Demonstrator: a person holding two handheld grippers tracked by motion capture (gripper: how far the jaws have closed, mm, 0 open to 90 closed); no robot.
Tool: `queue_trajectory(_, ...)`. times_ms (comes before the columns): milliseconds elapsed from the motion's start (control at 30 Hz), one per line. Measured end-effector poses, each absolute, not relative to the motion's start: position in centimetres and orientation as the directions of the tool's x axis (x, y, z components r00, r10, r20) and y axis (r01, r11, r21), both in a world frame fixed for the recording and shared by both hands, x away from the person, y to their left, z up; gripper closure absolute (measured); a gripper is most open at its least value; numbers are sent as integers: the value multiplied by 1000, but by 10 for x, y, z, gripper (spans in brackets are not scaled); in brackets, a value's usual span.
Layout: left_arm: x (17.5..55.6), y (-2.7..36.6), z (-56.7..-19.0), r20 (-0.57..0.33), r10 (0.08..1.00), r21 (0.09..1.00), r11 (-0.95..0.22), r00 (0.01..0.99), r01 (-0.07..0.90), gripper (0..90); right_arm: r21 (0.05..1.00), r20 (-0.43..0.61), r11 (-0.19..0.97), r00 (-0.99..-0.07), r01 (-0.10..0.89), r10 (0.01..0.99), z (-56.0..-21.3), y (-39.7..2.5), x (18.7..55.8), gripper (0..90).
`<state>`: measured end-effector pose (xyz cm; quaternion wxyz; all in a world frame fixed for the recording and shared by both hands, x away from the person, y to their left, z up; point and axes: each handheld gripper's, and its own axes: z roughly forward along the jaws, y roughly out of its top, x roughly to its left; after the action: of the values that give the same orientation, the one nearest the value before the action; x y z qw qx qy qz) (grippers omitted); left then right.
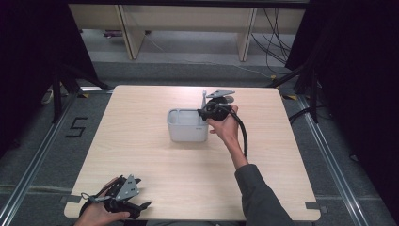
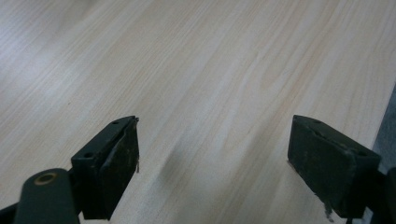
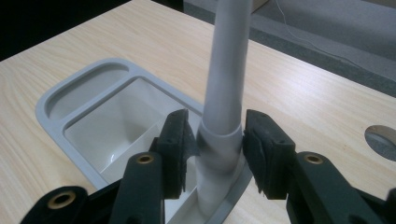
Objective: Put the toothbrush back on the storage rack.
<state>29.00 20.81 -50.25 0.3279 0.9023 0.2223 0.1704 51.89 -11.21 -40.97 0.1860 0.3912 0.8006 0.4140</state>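
A: High view first. Light wooden table (image 1: 155, 160), grey plastic sink-shaped tub (image 1: 187, 125) near the middle. Right gripper (image 1: 207, 112) held at the tub's right rim, by an upright grey pipe (image 1: 204, 100) rising from that corner. Hand (image 1: 225, 126) wrapped round the gripper body, black cable (image 1: 242, 134) trailing back along the forearm.

B: And the left gripper (image 1: 141, 207)?

A: Down at the near left corner of the table, well apart from the tub, held in the other hand (image 1: 96, 214). Jaws pointing right along the table edge.

B: Left gripper view?

A: Bare wood grain of the table (image 2: 210, 70) beneath. Left gripper (image 2: 212, 163) spread wide, nothing between the jaws.

B: Right gripper view?

A: Right gripper (image 3: 213, 149) closed around the base of the grey pipe (image 3: 226, 70), pads pressing the collar from both sides. Pipe upright, standing on the rim of the tub (image 3: 70, 88), beside its deep basin. Shallow compartment on the far side of the tub. Round hole (image 3: 383, 140) in the table at the right edge.
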Motion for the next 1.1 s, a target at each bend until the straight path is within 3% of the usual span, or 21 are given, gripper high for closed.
queue_trajectory(267,290,208,-502,161,513,669,-685,843,289,163,816,32,337,-619,470,784,-406,-115,518,536)
queue_trajectory(500,290,208,-502,161,514,669,-684,843,290,163,833,63,289,-600,472,797,-397,-121,511,421)
queue_trajectory(1100,290,208,-503,154,522,666,-682,839,302,163,856,75,262,-608,445,790,-390,-143,493,383)
